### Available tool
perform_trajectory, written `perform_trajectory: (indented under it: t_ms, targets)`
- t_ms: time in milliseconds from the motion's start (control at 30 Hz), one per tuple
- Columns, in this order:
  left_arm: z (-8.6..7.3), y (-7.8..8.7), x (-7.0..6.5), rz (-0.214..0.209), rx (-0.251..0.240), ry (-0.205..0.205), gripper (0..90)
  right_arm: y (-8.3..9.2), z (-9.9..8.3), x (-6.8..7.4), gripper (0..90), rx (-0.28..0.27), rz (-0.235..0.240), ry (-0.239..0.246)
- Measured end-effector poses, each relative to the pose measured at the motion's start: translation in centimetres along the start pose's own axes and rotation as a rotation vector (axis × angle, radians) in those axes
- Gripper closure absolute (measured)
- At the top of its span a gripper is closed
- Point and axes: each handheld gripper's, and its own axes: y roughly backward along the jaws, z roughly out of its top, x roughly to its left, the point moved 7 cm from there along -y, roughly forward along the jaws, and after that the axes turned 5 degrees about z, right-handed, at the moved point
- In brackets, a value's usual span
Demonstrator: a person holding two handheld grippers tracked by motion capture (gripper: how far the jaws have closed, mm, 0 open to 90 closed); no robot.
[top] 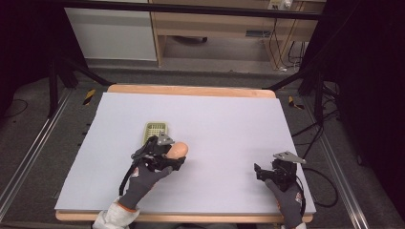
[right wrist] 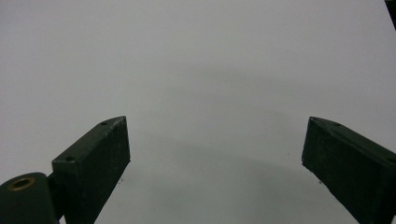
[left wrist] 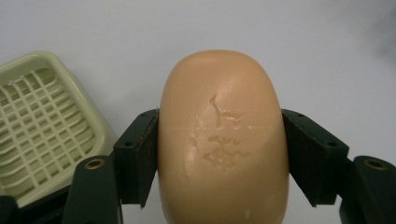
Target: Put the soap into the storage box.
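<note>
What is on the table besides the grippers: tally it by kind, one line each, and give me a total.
Soap bar, peach, clamped in the left gripper: 1
Soap dish, pale green with a grid insert, lying on the white table cover: 1
Total: 2
The right gripper is open with nothing between its jaws.

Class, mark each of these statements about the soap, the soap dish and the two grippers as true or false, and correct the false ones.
1. The left gripper grips the soap bar. True.
2. The soap lies in the soap dish. False: it is held beside the dish.
3. The right gripper holds something. False: its jaws stand open over the bare table sheet.
4. The dish has a grid floor. True.
</note>
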Motion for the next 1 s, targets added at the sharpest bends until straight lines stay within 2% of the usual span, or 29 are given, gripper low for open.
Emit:
perform_trajectory:
  t_ms: [400,1000]
  targets:
    - [0.4,0.6,2.0,0.025,-0.024,0.045,31.8,0.0,0.0,-0.1,8.0,-0.003,-0.004,0.008]
    - [0.9,0.7,3.4,0.053,-0.034,0.057,31.9,-0.1,0.1,-0.2,8.0,-0.003,-0.006,0.008]
